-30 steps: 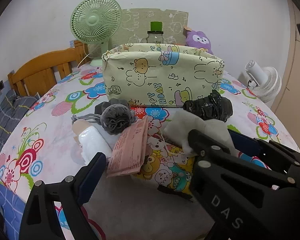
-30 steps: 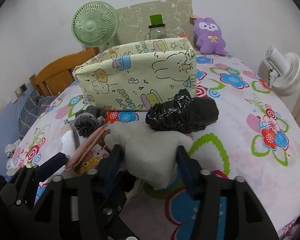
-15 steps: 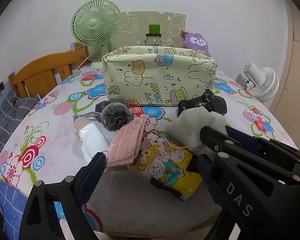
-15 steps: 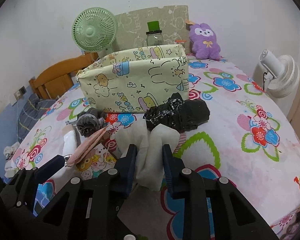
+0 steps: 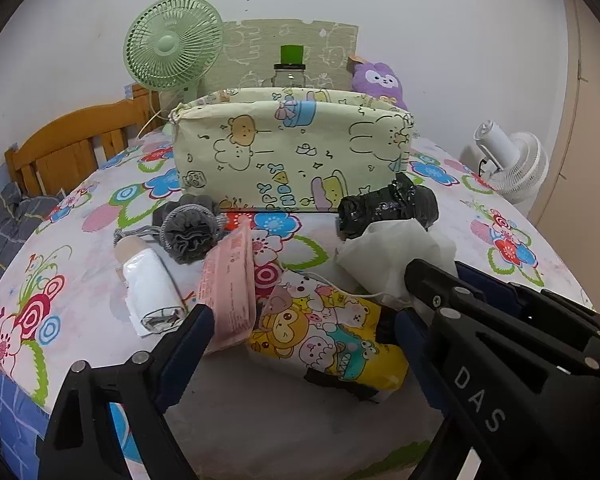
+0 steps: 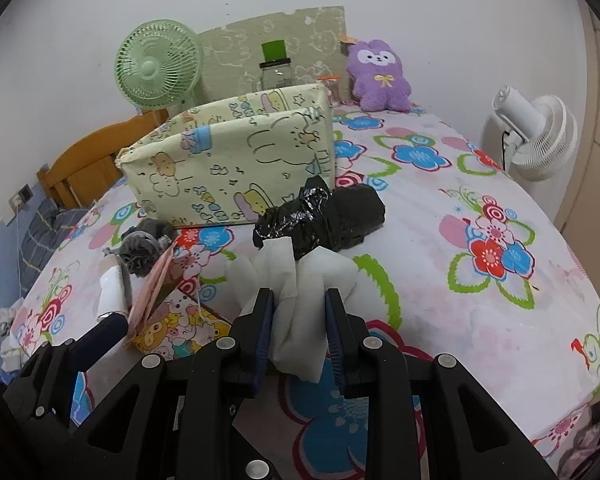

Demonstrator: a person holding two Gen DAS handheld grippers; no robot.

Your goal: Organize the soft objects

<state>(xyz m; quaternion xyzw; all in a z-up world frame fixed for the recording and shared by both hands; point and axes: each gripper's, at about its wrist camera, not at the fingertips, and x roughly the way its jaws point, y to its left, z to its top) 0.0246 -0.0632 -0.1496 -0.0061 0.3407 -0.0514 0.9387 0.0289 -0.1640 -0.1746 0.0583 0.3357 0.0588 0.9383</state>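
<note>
Two grippers work over the flower-print tabletop (image 6: 480, 320). The right gripper (image 6: 298, 322) pinches a white soft cloth (image 6: 296, 280) bunched between its pads near the front edge, likely so it can be lifted as one bundle into the open fabric storage bin (image 6: 228, 168) standing toward the back edge. The left gripper (image 5: 300, 332) is spread wide, holding nothing, above the cartoon-print pouch (image 5: 324, 336) and pink packet (image 5: 230, 284) near the front edge, probably ready for the next pick. A black crumpled bag (image 6: 320, 216) lies just before the bin.
</note>
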